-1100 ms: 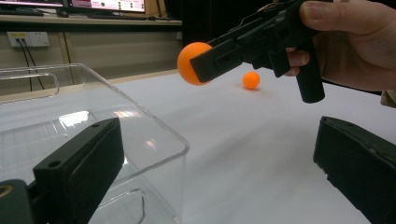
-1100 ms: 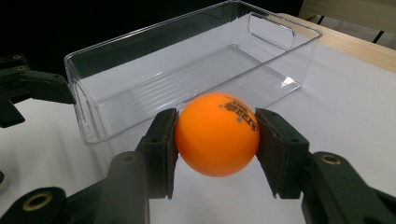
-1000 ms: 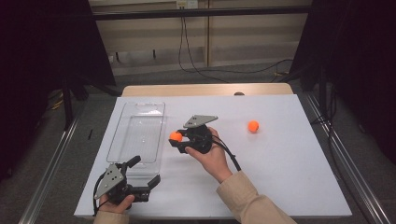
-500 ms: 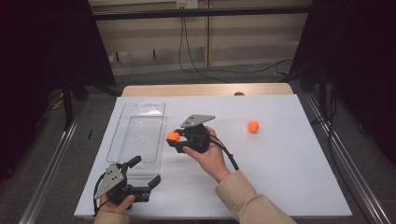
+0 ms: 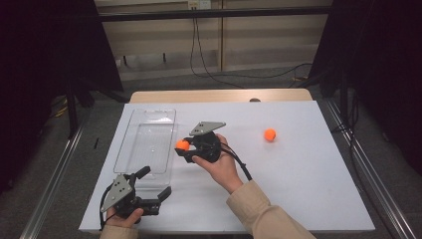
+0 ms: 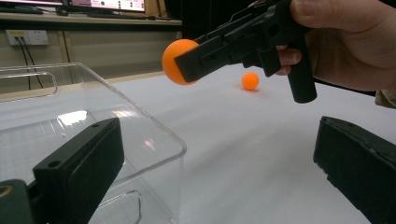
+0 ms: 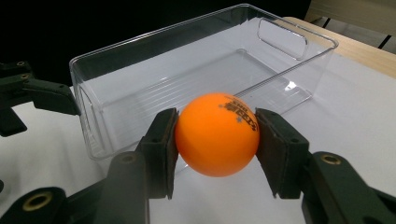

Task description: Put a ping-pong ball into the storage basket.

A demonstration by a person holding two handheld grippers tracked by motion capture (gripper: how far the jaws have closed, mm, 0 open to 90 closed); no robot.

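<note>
The right tongs [image 7: 215, 137] are clamped on an orange ball [image 7: 217, 134], one pad pressed to each side, and hold it above the white desk [image 5: 298, 179] just beside the long wall of the clear plastic bin [image 5: 147, 139]. The left tongs [image 5: 155, 184] rest open and empty at the bin's near end (a second orange ball [image 5: 269, 134] lies well apart on the desk).

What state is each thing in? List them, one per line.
Right gripper: jaws shut on the held ball.
Held ball: lifted, beside the bin, not inside.
Left gripper: jaws open, nothing between them.
Clear bin: upright on the table, nothing in it.
Second ball: loose on the table.
</note>
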